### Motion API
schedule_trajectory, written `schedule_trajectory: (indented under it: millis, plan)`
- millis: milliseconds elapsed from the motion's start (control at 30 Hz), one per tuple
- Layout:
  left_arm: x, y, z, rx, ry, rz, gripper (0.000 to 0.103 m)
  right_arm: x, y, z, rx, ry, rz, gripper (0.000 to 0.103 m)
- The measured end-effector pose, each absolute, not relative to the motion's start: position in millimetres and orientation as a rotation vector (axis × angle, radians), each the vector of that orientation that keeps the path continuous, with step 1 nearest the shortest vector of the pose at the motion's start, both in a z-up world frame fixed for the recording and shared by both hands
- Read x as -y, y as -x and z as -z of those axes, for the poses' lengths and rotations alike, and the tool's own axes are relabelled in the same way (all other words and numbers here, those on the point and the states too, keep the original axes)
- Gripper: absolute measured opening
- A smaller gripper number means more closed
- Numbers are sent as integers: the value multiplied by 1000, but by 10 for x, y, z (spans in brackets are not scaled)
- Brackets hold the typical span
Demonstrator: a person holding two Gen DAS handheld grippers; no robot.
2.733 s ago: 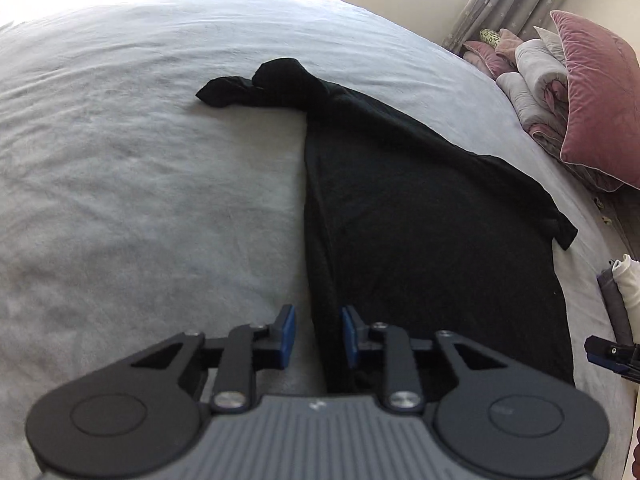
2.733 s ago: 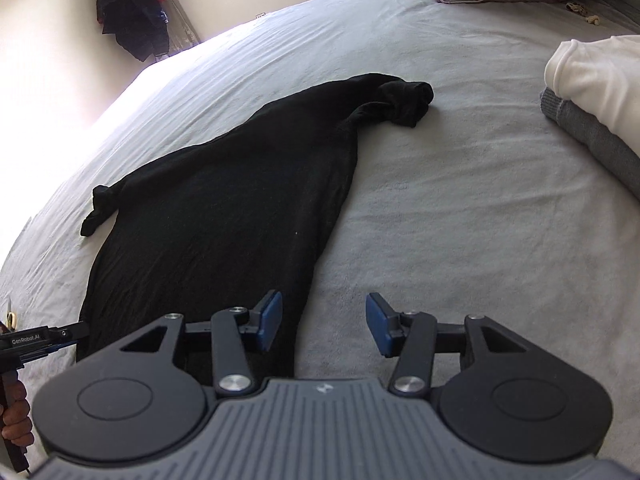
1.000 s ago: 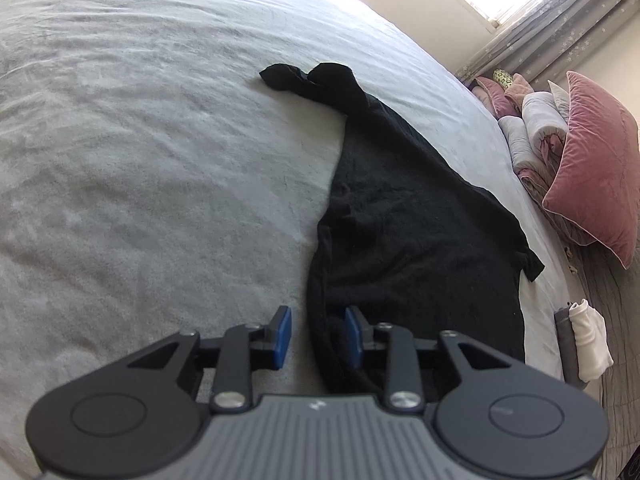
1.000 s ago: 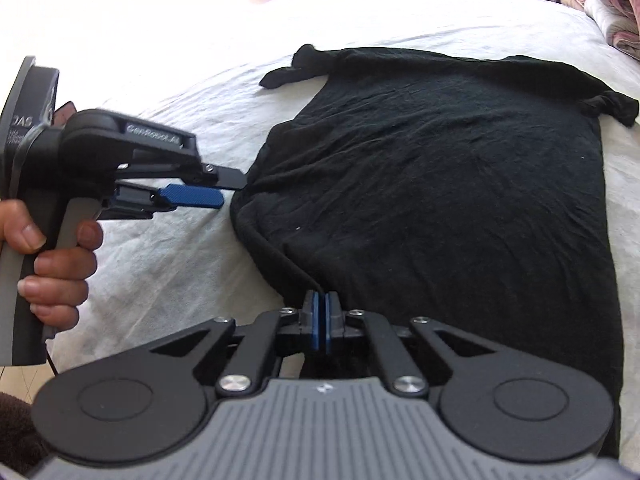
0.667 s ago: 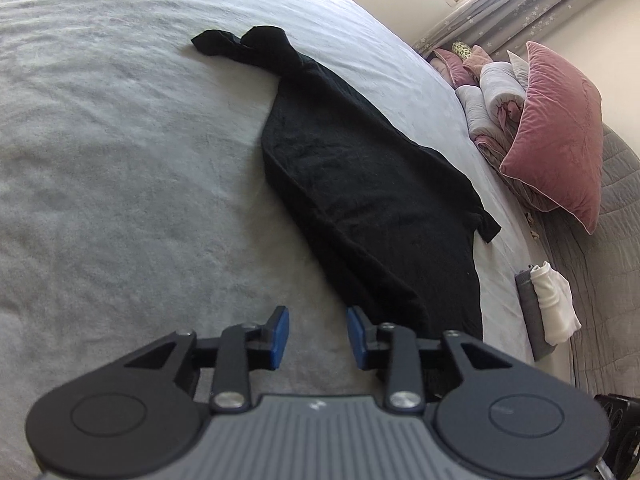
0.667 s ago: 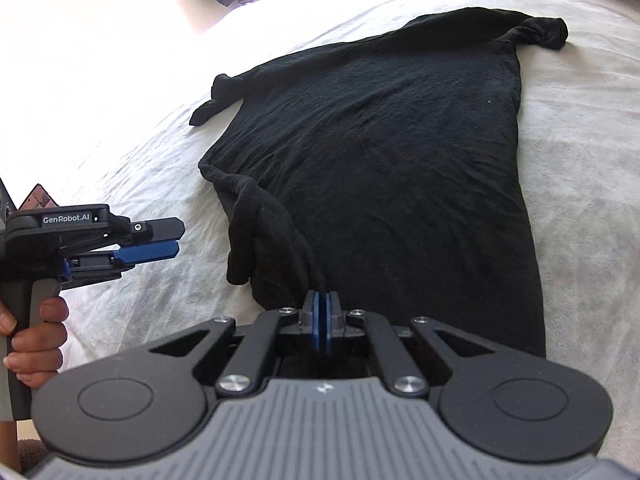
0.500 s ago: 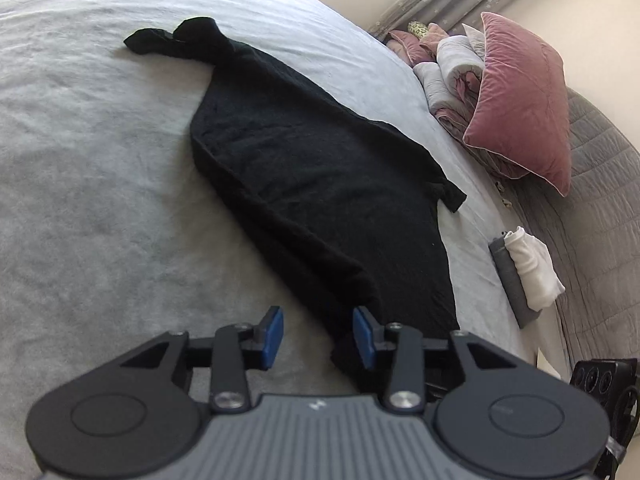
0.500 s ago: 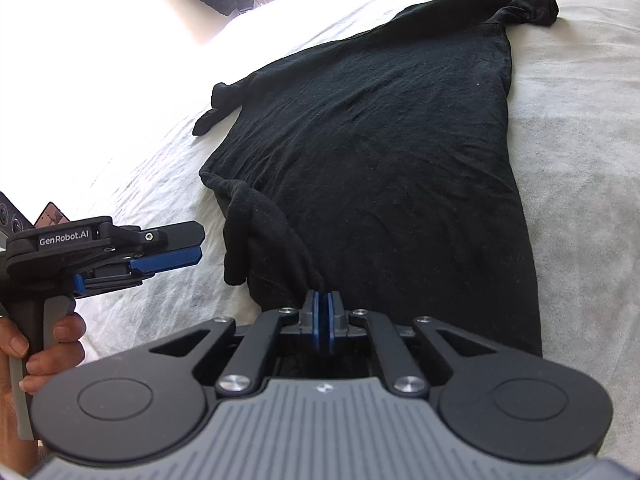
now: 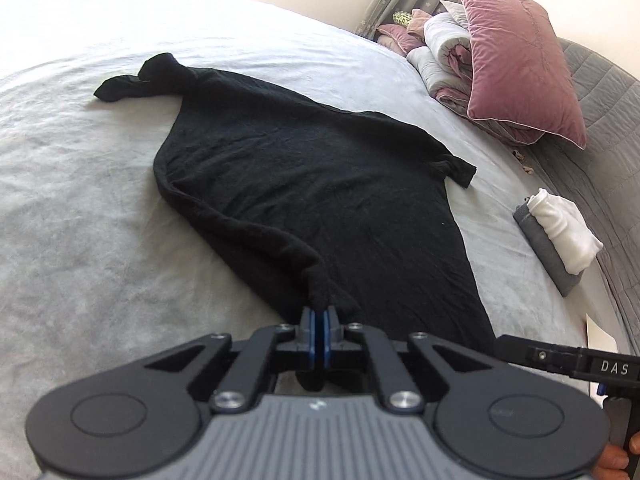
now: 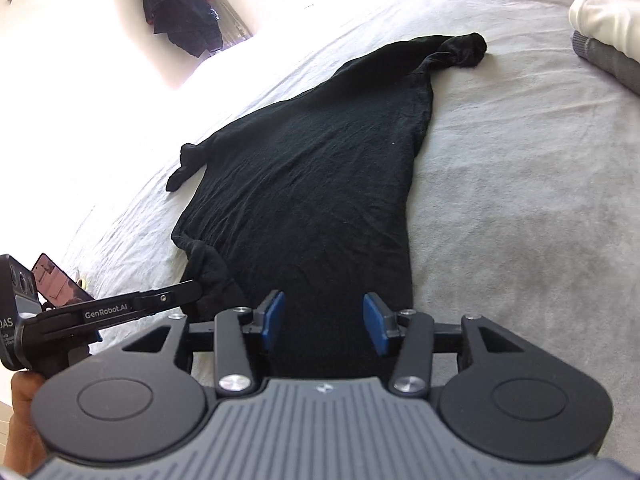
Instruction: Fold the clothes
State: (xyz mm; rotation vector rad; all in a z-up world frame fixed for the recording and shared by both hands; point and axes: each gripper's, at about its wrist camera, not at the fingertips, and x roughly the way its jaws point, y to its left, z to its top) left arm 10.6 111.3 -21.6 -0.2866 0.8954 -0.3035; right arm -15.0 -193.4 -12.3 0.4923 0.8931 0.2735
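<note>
Left gripper [image 9: 319, 317] I keep clenched on a bunched corner of the black garment [image 9: 320, 184] on the bed [image 9: 80, 240]. Right gripper [image 10: 323, 326] is opening, released, the garment's hem between its pads untouched.

Black long-sleeved top [image 9: 320, 184] spread flat on grey bed, sleeves bunched, near hem corner lifted, puckered.

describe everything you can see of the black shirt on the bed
The black shirt is a soft, knit-looking top spread mostly flat on the grey bed, both sleeves bunched at its far corners. Its near left hem is gathered into a ridge and pinched in the shut left tool. The right tool is opening astride the near hem.
</note>
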Motion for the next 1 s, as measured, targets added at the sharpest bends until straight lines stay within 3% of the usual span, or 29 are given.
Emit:
schedule_trajectory:
  millis: [233,600,733,833,1000]
  plan:
    - [-1727,251,-4,-930,312,230,4,2246,377,45,-926,-529,-217,48]
    - [-2546,618,392,-970,474,66,6,2296,967,166,-965,-505,-155,48]
    - [-2697,687,435,-946,582,137,30,2345,1159,212,-942,-556,-123,48]
    - [-2692,675,427,-927,607,188,40,2298,1213,204,-921,-569,-125,48]
    - [-2595,623,447,-926,625,246,41,2128,1164,245,-918,-514,-116,45]
